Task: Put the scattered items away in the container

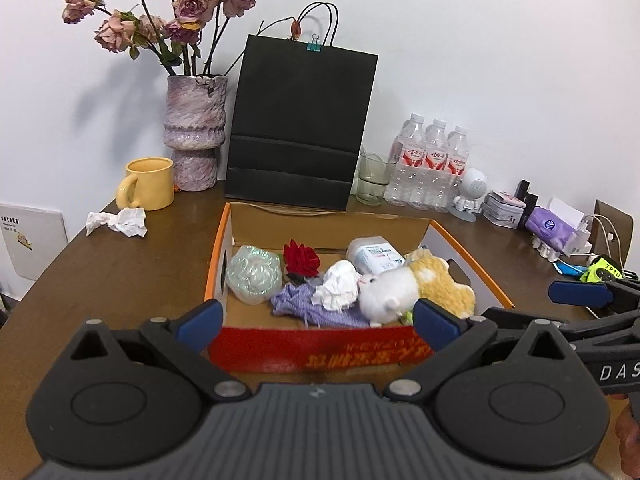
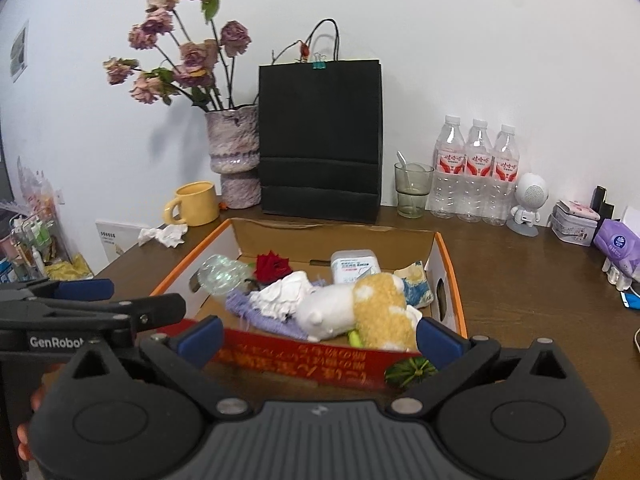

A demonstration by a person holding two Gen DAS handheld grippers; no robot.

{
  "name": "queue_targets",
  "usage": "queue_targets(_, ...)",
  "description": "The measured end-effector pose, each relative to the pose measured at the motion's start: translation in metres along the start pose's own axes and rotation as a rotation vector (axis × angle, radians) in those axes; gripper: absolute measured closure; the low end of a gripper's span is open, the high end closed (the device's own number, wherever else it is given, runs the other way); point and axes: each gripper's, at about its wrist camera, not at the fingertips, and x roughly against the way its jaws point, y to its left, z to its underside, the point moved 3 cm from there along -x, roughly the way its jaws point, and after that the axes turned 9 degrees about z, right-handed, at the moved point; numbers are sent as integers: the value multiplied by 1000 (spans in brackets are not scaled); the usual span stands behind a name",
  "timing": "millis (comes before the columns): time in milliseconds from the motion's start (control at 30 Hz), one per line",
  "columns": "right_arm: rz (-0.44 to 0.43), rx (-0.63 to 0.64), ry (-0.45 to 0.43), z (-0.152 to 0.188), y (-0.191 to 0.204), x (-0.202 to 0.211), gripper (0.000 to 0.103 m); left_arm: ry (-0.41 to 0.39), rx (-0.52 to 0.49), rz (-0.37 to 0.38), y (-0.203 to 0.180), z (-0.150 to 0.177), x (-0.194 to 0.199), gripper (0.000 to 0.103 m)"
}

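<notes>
An open cardboard box point(image 1: 320, 354) with orange rims and a red front wall sits on the brown table; it also shows in the right wrist view point(image 2: 304, 364). Inside lie a white and yellow plush toy point(image 1: 404, 290), crumpled white tissue point(image 1: 338, 286), purple cloth point(image 1: 300, 304), a red rose point(image 1: 301, 258), a crushed clear bottle point(image 1: 253, 276) and a white packet point(image 1: 374, 256). My left gripper point(image 1: 318, 322) is open and empty before the box's front wall. My right gripper point(image 2: 318, 336) is open and empty, just right of it. A small green striped gourd point(image 2: 412, 372) lies outside the box by my right fingertip.
A crumpled tissue point(image 1: 118, 222) lies on the table left of the box, near a yellow mug point(image 1: 148, 184). Behind stand a vase of dried roses point(image 1: 196, 132), a black paper bag point(image 1: 300, 128), a glass point(image 1: 372, 180), water bottles point(image 1: 432, 164), a small robot figure point(image 1: 470, 196) and boxes point(image 1: 556, 226).
</notes>
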Motion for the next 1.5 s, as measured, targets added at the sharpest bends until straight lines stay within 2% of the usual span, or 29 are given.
queue_targets(400,-6,10,-6,18,8,26,0,-13,-51,-32,-9,17,31,0)
queue_targets(1500,4,4,2,26,4,27,0,-10,-57,-63,-15,25,30,0)
